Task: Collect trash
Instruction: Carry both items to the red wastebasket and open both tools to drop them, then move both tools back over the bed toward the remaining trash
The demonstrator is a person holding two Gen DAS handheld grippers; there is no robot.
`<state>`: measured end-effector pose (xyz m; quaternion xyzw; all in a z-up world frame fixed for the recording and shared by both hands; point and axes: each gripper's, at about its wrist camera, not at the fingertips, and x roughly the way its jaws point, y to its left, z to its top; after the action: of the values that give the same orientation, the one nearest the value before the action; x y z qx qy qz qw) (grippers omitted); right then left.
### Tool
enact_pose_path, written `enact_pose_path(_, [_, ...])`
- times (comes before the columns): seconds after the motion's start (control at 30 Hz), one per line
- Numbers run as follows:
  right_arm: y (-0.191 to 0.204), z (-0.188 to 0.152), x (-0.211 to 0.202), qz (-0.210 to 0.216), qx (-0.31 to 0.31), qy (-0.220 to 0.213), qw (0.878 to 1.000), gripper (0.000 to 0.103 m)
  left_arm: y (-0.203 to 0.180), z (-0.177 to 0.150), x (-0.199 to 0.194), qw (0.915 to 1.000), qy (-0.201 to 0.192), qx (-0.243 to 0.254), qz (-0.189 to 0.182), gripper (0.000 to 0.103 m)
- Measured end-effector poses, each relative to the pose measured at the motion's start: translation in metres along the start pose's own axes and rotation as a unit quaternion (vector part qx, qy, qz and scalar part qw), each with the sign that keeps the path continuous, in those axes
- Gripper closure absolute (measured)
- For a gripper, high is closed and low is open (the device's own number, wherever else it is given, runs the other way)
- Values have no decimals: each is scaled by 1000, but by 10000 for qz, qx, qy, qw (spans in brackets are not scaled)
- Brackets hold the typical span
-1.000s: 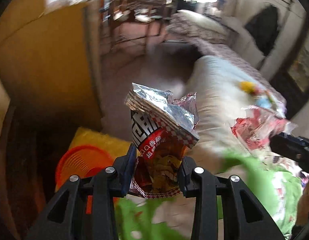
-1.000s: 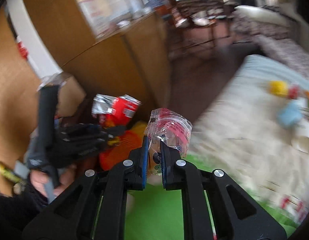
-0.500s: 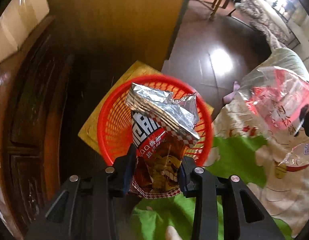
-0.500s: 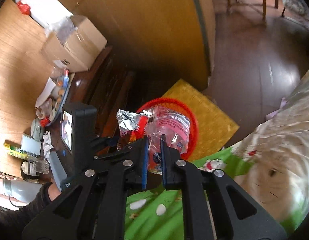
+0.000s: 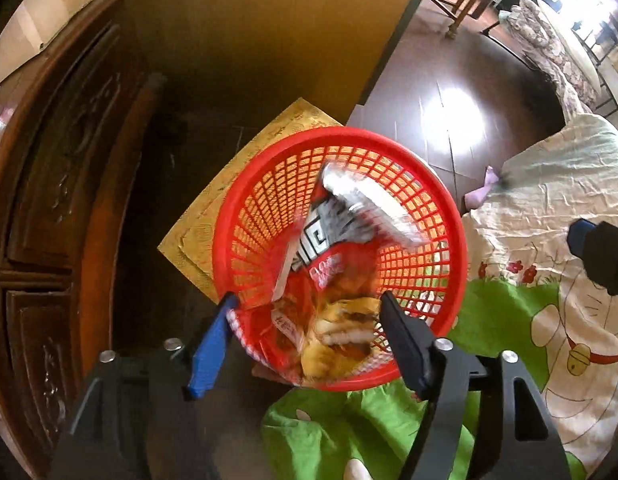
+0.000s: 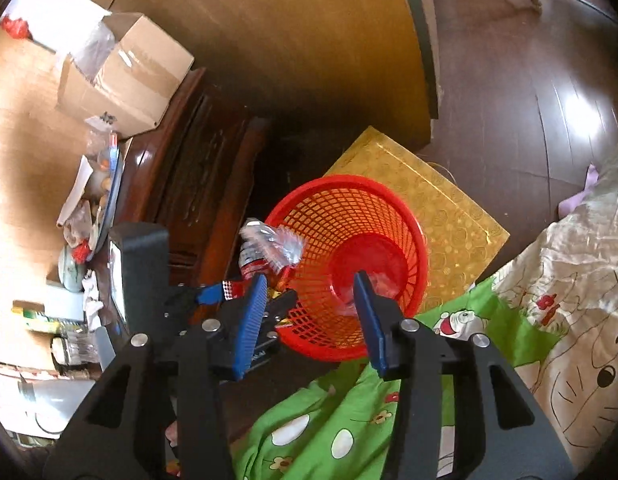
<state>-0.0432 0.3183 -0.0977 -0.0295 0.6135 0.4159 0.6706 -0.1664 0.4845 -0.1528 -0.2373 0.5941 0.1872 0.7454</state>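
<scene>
A red mesh basket [image 5: 269, 184] stands on the floor beside the bed; it also shows in the right wrist view [image 6: 373, 208]. My left gripper [image 5: 309, 332] is open above its rim. The red and silver snack bag [image 5: 341, 240] is blurred, loose between the jaws, falling into the basket. In the right wrist view the bag [image 6: 269, 248] is at the basket's left rim. My right gripper [image 6: 311, 320] is open over the basket. The clear pink wrapper [image 6: 379, 282] lies at the basket's bottom.
A gold mat [image 6: 441, 208] lies under the basket on dark wood floor. A carved dark cabinet [image 5: 49, 200] stands left, with a cardboard box [image 6: 121, 76] and clutter on top. The bed [image 5: 549, 280] with green and cream cartoon sheet is at right.
Both grippers opened over the basket. The snack bag left my left gripper and is dropping in. The clear wrapper left my right gripper and landed in the basket.
</scene>
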Motion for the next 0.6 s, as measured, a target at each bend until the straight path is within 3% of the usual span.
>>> enact_pose_path(0.27, [-8, -7, -38, -239, 96, -532, 9983, 52, -12, 1, -12, 9999, -97, 96, 1, 25])
enact_pose_path(0.4, [-9, -18, -87, -594, -18, -1178, 9913, 30, -29, 3, -33, 9993, -294, 225, -58, 21])
enact_pose_path(0.57, [-34, -38, -147, -1201, 112, -1666, 9786, 24, -70, 1, -65, 9942, -883, 614, -95, 21])
enact_pose_path(0.6, [-44, -45, -161, -1319, 242, -1806, 9744, 18, -83, 0, -73, 9920, -997, 759, -166, 21])
